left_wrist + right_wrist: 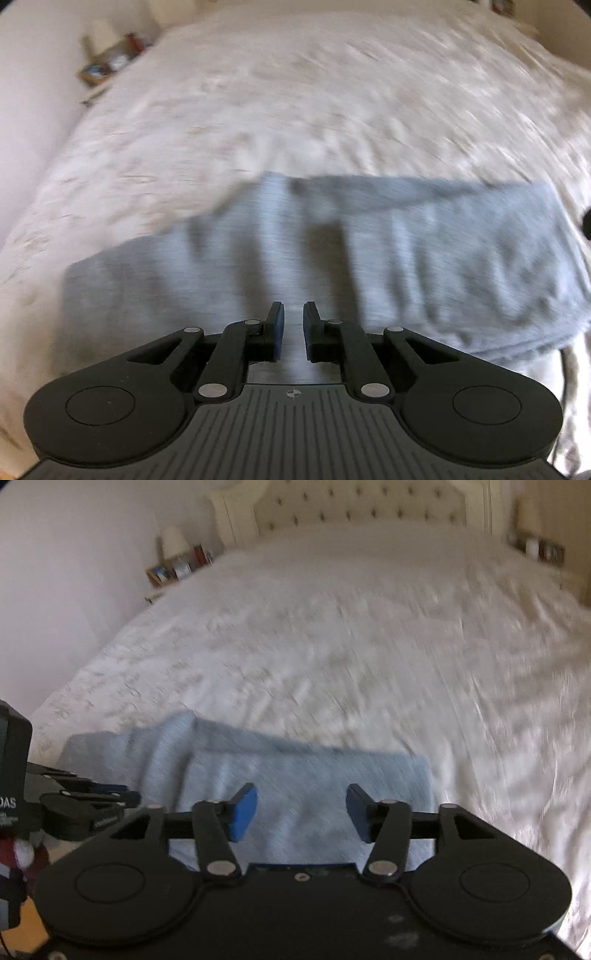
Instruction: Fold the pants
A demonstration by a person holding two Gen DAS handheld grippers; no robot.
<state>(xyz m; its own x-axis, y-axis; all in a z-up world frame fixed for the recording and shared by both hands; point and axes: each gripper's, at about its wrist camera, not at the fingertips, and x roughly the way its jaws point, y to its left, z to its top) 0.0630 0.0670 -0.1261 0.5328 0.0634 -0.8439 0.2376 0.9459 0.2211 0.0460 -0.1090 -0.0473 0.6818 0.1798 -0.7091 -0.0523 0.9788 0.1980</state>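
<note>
Bedroom, white bed (pixel 332 646) | pants (pixel 314 251) folded into grey-blue band at near edge, likely for reach | left gripper (pixel 293 328) narrowly parted, empty, above cloth | right gripper (pixel 301 814) spread wide, empty, above right end | frames blurred
</note>
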